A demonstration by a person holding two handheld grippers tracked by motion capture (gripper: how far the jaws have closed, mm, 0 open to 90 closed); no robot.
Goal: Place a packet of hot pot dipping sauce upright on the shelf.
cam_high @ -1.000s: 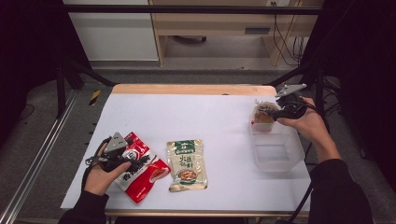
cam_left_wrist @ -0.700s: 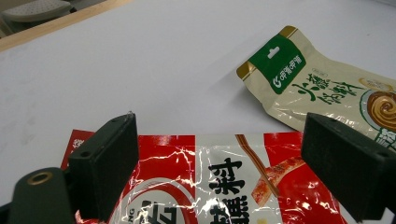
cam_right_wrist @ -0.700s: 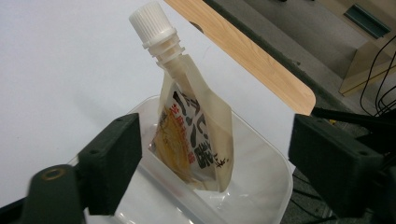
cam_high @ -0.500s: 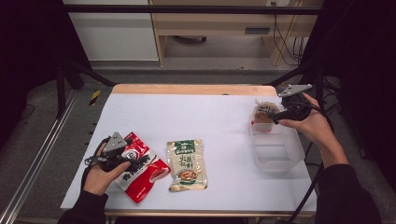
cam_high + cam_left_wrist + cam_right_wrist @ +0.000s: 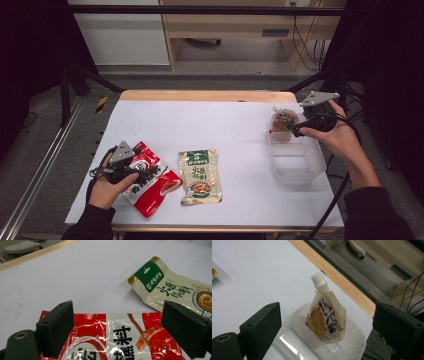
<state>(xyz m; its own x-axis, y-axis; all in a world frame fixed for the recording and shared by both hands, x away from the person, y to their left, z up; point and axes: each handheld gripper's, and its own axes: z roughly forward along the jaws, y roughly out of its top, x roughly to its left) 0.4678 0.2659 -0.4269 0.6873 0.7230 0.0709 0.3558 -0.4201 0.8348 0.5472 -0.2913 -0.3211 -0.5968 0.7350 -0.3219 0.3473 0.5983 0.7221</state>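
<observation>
Right gripper view is looking down on a spouted pouch (image 5: pixel 325 315) standing tilted in the far end of a clear plastic tub (image 5: pixel 352 350), white cap up; the two black jaws are standing wide apart on either side of it, touching nothing. From the high view, the right gripper (image 5: pixel 296 131) is hovering over the far rim of that tub (image 5: pixel 305 172) at the right edge of the white table (image 5: pixel 230 125). So the pouch looks delivered, and the packing seems to be turning to the next item.

On the near left, the left gripper (image 5: pixel 145 174) is sitting over the red packet (image 5: pixel 150 182), its jaws spread and straddling the packet's top edge (image 5: pixel 117 337) without pinching it. A green-topped beige packet (image 5: pixel 200 176) is lying just beside, flat. I reckon the next move calls for lowering onto the red packet's edge, closing firmly on the slippery film, then carrying it across to the tub.
</observation>
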